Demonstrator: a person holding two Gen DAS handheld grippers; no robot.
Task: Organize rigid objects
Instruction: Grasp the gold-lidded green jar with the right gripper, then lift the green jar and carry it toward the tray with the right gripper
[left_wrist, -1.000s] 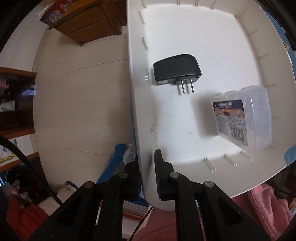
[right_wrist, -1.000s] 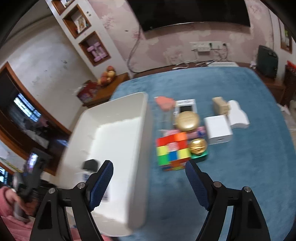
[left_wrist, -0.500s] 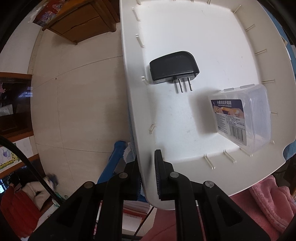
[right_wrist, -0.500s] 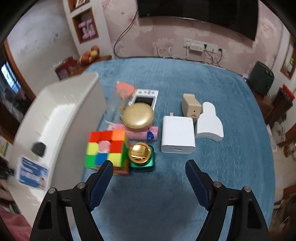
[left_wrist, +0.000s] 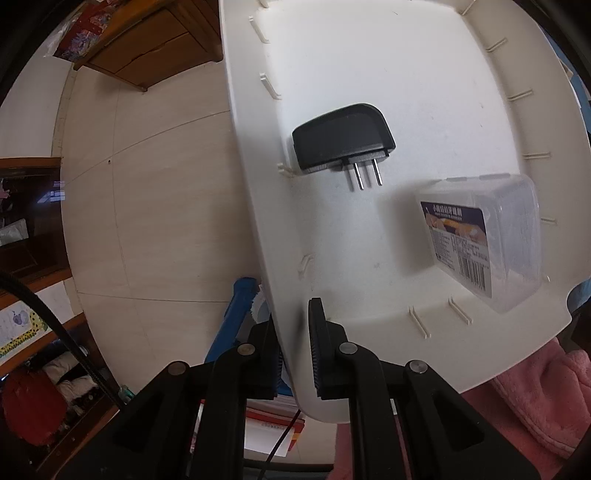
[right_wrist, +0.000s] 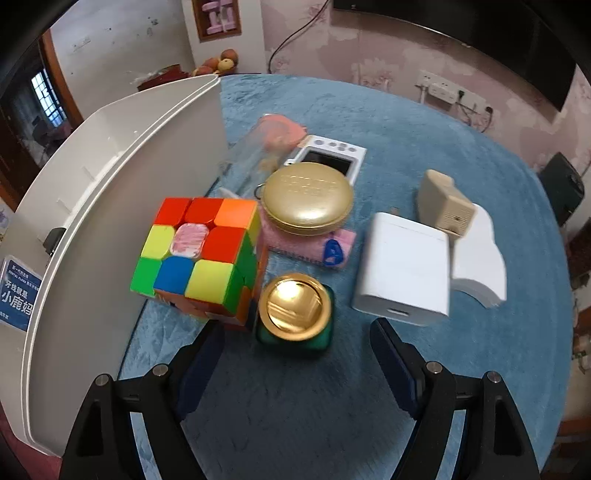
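The little green jar with the shiny gold lid (right_wrist: 294, 314) sits on the blue fuzzy table cover (right_wrist: 424, 147), right in front of the right gripper (right_wrist: 295, 354). That gripper has its blue jaws wide apart with nothing between them. The jar looks like the thing to pick up now, though that is a guess.

The colourful puzzle cube (right_wrist: 199, 254) stands just beside the jar on the left, so close they may be touching; I cannot tell for sure. A round gold tin (right_wrist: 308, 201) rests on a pink fuzzy pad (right_wrist: 332, 251) just behind the jar. A white square charger block (right_wrist: 402, 273) lies a bit to the right.

To do this well, the right gripper should come down with one jaw on each side of the jar. The left jaw must slip into the small space by the cube without knocking it. Grab the green body low down, not the smooth lid, which looks slippery. Then lift straight up.

The left gripper (left_wrist: 293, 350) is clamped on the rim of the big white plastic bin (left_wrist: 258, 206), with one jaw inside and one outside. It seems to be tipping the bin. Inside lie a black plug adapter (left_wrist: 343, 136) and a clear plastic box with a blue label (left_wrist: 487, 240). The left side should hold the bin steady, so the jar can go in easily
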